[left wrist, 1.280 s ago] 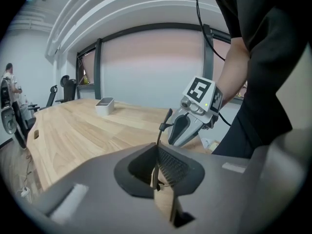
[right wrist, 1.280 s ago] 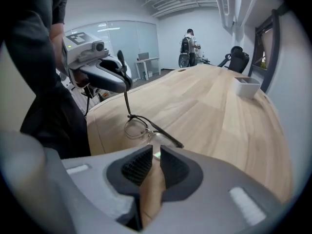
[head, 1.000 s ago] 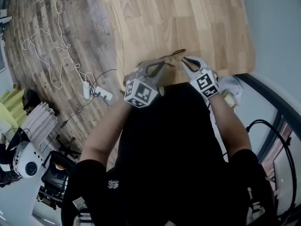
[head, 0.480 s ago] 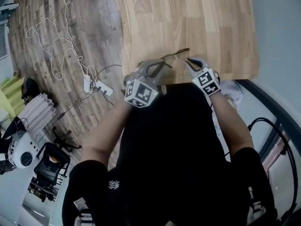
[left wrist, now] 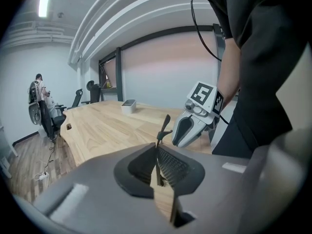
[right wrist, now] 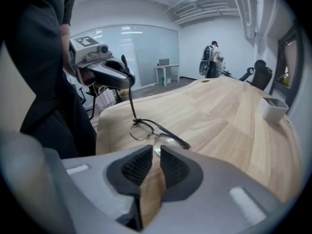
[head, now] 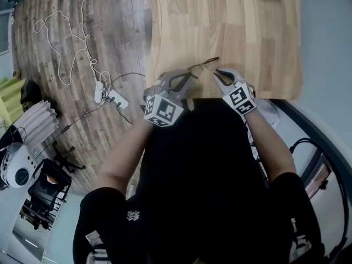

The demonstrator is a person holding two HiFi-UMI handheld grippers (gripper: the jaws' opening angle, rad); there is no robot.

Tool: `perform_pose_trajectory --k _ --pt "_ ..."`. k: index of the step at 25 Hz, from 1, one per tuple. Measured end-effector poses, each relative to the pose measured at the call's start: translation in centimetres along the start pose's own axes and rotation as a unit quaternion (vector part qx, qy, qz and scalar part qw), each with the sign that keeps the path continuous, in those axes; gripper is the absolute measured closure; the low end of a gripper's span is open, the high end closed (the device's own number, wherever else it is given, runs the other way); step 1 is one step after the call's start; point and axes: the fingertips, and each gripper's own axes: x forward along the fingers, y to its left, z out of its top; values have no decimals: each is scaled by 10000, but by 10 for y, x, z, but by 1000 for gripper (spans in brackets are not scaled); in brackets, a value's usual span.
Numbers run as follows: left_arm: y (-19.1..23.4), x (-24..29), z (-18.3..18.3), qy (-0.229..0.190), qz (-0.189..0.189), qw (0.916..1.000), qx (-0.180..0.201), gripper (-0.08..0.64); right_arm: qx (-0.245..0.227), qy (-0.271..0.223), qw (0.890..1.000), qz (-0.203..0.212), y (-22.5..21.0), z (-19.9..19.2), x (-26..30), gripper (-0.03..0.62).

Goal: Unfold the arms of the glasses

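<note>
Your left gripper is pinching shut on the tip of one thin dark arm of the dark thin-rimmed glasses. The glasses are lying near your edge of the light wooden table, and that arm is sticking up from the frame. Your right gripper is waiting just beside the frame with its jaws a little apart and nothing in them. You are doing this well if you are pinching softly and swinging the arm out slowly around its hinge, and using the right gripper to stop the frame from sliding.

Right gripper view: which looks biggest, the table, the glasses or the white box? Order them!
Biggest: table
Next: glasses
Smallest: white box
The box sits farther from the camera, so it may only look smaller.
</note>
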Motion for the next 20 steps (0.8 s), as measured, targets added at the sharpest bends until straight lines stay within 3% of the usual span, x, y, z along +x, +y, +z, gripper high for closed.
perform_pose_trajectory --k 3,11,17,20 --pt "1 -5 -4 18 108 9999 -45 541 -356 144 9992 145 8 6 11 543" --pt "2 -33 -17 92 446 9988 -192 541 -440 500 9975 222 14 4 27 543" --pt "0 -51 -25 119 692 9970 -314 541 -726 -74 9968 335 28 37 33 543" --pt "-4 -56 -25 128 759 9964 -350 541 -817 14 9958 419 33 47 43 543"
